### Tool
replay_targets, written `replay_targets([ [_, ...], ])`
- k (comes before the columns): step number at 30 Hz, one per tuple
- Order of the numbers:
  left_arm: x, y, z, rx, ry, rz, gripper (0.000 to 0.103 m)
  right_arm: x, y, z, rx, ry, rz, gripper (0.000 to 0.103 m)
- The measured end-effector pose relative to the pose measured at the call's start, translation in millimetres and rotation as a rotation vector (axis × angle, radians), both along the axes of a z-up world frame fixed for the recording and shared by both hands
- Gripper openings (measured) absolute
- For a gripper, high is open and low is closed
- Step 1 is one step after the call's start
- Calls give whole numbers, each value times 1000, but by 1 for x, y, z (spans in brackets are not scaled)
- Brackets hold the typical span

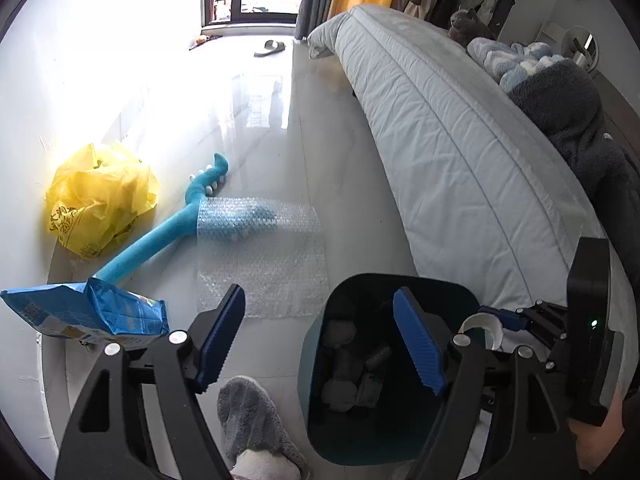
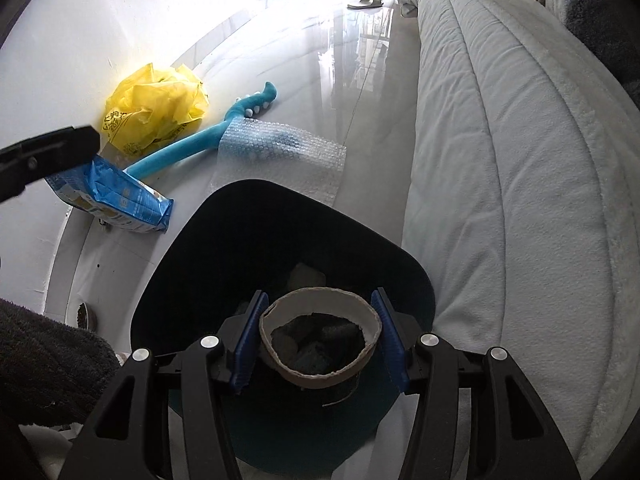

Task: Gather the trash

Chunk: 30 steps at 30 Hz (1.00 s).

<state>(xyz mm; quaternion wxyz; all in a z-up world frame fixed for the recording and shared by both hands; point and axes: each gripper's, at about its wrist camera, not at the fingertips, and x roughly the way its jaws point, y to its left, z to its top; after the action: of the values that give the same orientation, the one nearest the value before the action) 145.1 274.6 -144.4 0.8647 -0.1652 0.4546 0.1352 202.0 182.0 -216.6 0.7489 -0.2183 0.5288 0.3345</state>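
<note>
A dark teal trash bin stands on the floor beside the bed, with grey crumpled trash inside. My right gripper is shut on a cardboard tape roll core and holds it over the bin's mouth; the core also shows in the left wrist view. My left gripper is open and empty, over the bin's left rim. On the floor lie a sheet of bubble wrap, a yellow plastic bag and a blue packet.
A blue foam toy lies partly under the bubble wrap. The bed runs along the right. A white wall is on the left. A slipper lies near the window. My grey-slippered foot is by the bin.
</note>
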Motion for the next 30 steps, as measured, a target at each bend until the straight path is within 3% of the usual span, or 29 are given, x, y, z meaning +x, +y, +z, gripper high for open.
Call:
replay_targets([
  [3,0,-4,20,21,-61,-5,80,0,-1,3,12,-1,-3,56],
  [5,0,-8,34,45,-97,-9,82,1,-3,5,25,10,-8,67],
  [8,-2,-18,54,91,-137,-19,89,-2,-4,13,47,-2,-5,71],
  [15,-18,-51,108,159,-284,-81,94,-9,-28,56,127,-64,-38,76],
  [21,-47,-87,138,157,-356,-111,99,-20,-67,111,201,-183,-99,85],
  [25,-70,-117,148,242,-371,-122,100,-36,-100,151,231,-302,-144,92],
  [30,-91,-149,156,270,-405,-160,100,-58,-152,197,298,-415,-230,98],
])
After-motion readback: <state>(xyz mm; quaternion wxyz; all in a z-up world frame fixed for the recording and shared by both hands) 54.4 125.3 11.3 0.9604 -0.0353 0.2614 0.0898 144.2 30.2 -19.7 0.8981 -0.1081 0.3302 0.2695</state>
